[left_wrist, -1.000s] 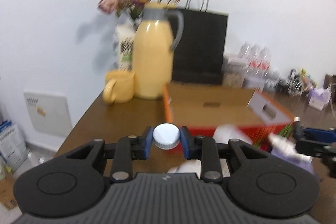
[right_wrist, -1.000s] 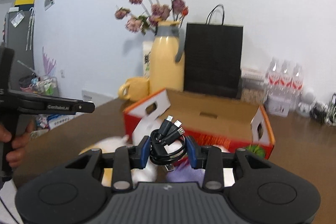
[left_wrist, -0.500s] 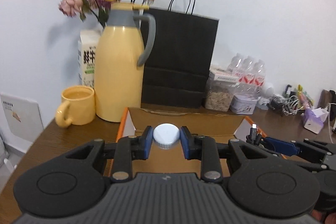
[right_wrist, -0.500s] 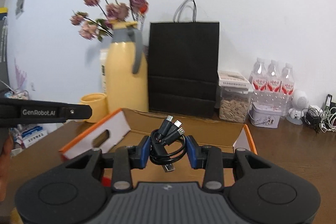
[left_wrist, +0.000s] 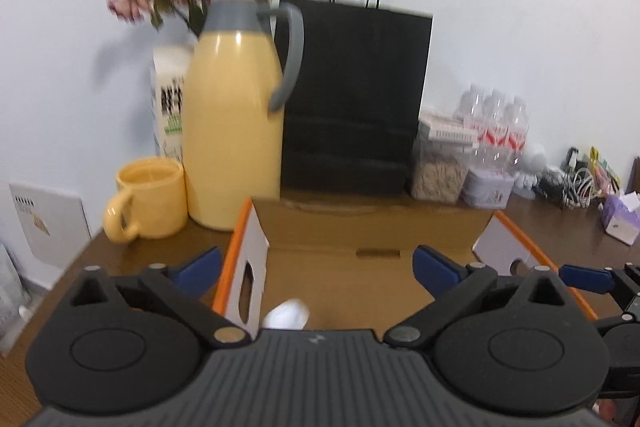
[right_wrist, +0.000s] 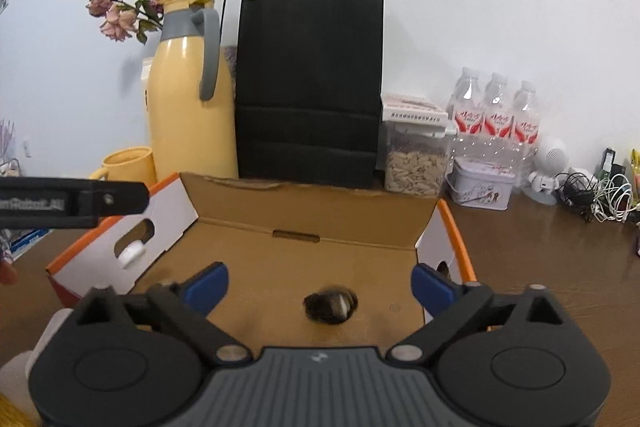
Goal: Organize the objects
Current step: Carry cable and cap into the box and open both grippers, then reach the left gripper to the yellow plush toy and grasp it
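An open cardboard box (left_wrist: 372,227) with orange edges sits on the brown table; it also shows in the right wrist view (right_wrist: 320,211). My left gripper (left_wrist: 318,269) is open and empty above the box's left part. A blurred white object (left_wrist: 287,314) with a white cap is below it inside the box. My right gripper (right_wrist: 320,285) is open and empty above the box. A blurred black coiled cable (right_wrist: 330,308) is below it on the box floor. The left gripper's body (right_wrist: 60,202) shows at the left of the right wrist view.
Behind the box stand a yellow thermos jug (left_wrist: 236,131), a yellow mug (left_wrist: 148,199), a milk carton (left_wrist: 170,99), a black paper bag (left_wrist: 352,99), a seed jar (right_wrist: 414,155), water bottles (right_wrist: 496,119) and a tin (right_wrist: 480,187). Cables (right_wrist: 596,195) lie at the right.
Both grippers have opened over the box. The white-capped object has dropped from the left gripper and the black cable from the right gripper into the box.
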